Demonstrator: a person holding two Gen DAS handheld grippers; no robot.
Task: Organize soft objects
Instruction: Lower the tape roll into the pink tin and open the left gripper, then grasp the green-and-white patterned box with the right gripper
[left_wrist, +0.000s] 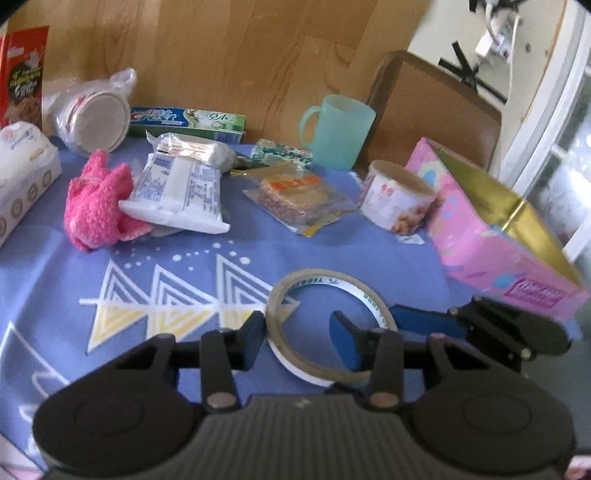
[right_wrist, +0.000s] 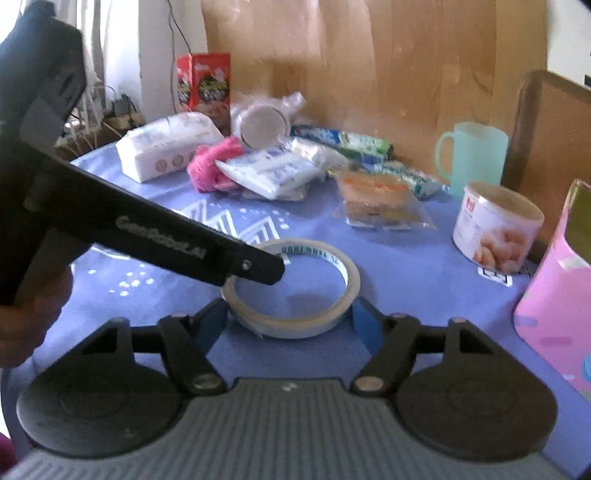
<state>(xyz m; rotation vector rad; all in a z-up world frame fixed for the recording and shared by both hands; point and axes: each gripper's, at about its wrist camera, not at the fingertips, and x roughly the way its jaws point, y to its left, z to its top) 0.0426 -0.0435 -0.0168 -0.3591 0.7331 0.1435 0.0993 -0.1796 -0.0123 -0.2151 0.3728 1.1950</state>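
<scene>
Pink box right of tape roll; both hand-held grippers, left and right, spread wide around roll.

The counter wears a blue cloth with white and yellow triangles. On it lie a tape roll, a pink fuzzy cloth, a white packet, a wrapped snack, a tin can, a green mug and a pink box.
</scene>
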